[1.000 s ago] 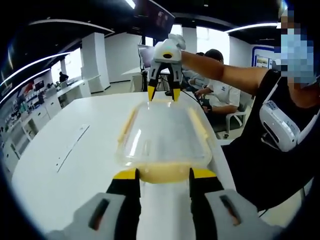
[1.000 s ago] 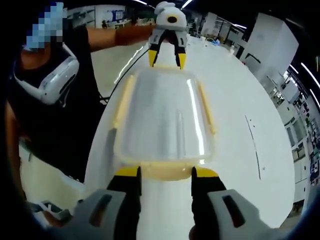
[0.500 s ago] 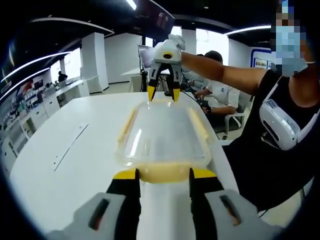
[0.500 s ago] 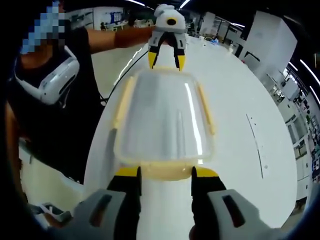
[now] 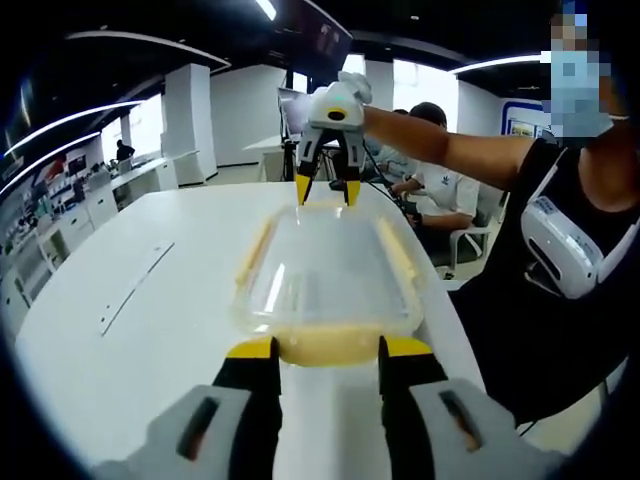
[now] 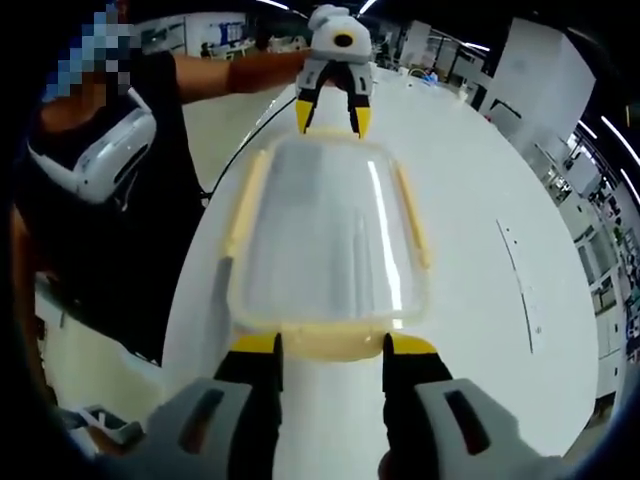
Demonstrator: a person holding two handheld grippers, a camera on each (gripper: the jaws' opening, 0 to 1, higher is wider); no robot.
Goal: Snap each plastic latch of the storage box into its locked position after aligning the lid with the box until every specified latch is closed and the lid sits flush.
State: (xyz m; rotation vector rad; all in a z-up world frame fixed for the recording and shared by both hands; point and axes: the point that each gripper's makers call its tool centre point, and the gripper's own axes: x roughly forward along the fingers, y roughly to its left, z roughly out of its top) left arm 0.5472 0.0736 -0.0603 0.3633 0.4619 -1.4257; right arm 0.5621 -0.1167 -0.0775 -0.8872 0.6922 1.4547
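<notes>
i have the clear rectangular plastic storage box with its transparent lid (image 5: 327, 270) lying lengthwise on the white oval table (image 5: 150, 330), one short end toward each gripper. in the left gripper view, my left gripper (image 5: 325, 348) sits at the near short end with its yellow-tipped black jaws spread wide, one on each side of the pale yellow end latch (image 5: 328, 345); the tips are just beside the latch, and i cannot tell whether they touch it. they grip nothing. across the box the right gripper (image 5: 326, 190) comes down from above, white-bodied, its yellow tips apart and right at the far rim of the lid.

in the right gripper view it is mirrored: the right gripper (image 6: 329, 345) straddles the near yellow end latch (image 6: 330, 343) with open jaws, holding nothing, and the left gripper (image 6: 331, 118) hangs at the far end, tips parted over the lid's edge. the long yellow side latches (image 6: 245, 205) run along both long sides of the storage box (image 6: 325, 240), lying close against it. the lid looks seated level on the box.

a person in a black top (image 5: 540, 300) stands at the table's edge.
</notes>
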